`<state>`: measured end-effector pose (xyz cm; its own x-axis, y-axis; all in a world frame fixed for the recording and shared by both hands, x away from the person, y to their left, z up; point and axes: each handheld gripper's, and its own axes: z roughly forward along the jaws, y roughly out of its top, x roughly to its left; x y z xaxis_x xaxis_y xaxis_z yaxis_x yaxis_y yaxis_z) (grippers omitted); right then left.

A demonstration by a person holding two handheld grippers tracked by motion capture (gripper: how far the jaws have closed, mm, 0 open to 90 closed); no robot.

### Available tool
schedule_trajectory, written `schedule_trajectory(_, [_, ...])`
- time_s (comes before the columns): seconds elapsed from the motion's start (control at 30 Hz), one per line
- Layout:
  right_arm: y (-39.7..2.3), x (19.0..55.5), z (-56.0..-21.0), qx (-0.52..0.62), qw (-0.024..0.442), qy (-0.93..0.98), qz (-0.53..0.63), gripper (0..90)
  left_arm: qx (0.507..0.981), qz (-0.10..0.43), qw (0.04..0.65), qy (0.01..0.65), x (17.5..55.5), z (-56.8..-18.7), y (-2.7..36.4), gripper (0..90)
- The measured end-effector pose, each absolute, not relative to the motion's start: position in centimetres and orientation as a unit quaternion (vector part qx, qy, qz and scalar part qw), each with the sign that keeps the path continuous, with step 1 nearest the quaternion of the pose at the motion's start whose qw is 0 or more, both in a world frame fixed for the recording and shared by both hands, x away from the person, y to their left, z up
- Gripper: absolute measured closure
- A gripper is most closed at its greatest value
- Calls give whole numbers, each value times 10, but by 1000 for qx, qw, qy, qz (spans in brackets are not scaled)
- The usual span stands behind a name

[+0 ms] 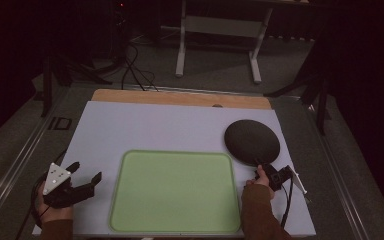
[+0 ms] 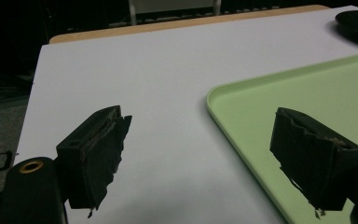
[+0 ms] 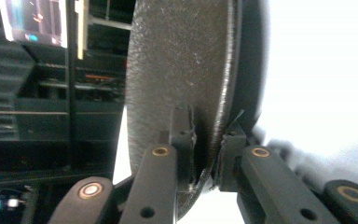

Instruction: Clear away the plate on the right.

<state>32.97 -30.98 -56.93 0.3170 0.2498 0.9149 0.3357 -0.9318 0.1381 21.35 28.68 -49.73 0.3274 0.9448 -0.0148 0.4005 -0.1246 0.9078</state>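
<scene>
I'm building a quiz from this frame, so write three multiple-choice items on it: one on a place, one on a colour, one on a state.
1. Where does the black plate lie relative to the tray?
A. In the middle of the tray
B. Beyond the tray's far right corner
C. Off the table's left edge

2. What colour is the tray?
A. Light green
B. Red
C. Blue

3. How do the two claws stand?
A. Both open
B. Left shut, right open
C. Left open, right shut on the plate's rim

Answers:
1 B: the high view shows the plate on the white table cover, past the tray's right far corner.
2 A: its whole surface is pale green.
3 C: the left claw has spread jaws with nothing between them, while the right claw pinches the plate's edge.
</scene>
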Motion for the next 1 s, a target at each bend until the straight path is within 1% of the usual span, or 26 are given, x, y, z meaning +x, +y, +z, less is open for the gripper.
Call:
schedule_trajectory(0.4, [-311, 329, -567, -810, 55, -150, -564, 853, 682, 307, 443, 495, 214, -497, 288, 179])
schedule_trajectory(0.83, [-316, 328, -567, -797, 99, -164, -573, 851, 681, 307, 443, 496, 213, -497, 288, 180])
schedule_trajectory(1.0, [-317, 327, -566, -790, 108, -179, -576, 851, 679, 308, 444, 496, 213, -497, 288, 180])
